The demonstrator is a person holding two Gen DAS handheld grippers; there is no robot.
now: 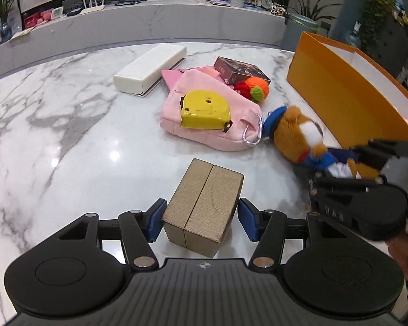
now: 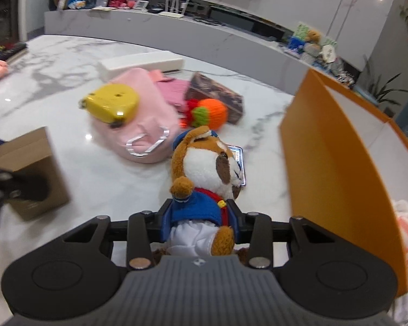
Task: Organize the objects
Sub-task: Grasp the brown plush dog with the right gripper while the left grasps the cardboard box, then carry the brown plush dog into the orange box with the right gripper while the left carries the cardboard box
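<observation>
Open marble bench lies ahead-left of the left hand-held gripper; the orange box walls off the right. Its blue pads stand apart, flanking the small cardboard box, seemingly just short of touching. The right hand-held gripper is clamped on the plush toy, with the box wall just beside it.

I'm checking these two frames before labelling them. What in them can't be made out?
- Inside of the orange box: hidden by its own wall in both wrist views; only a pale knitted item peeks past it, cut off by the frame edge.
- Card under the plush toy: mostly covered, print unreadable.
- Left gripper on the cardboard box: pad contact unclear.
- Yellow tape measure: blurred in the right wrist view.
</observation>
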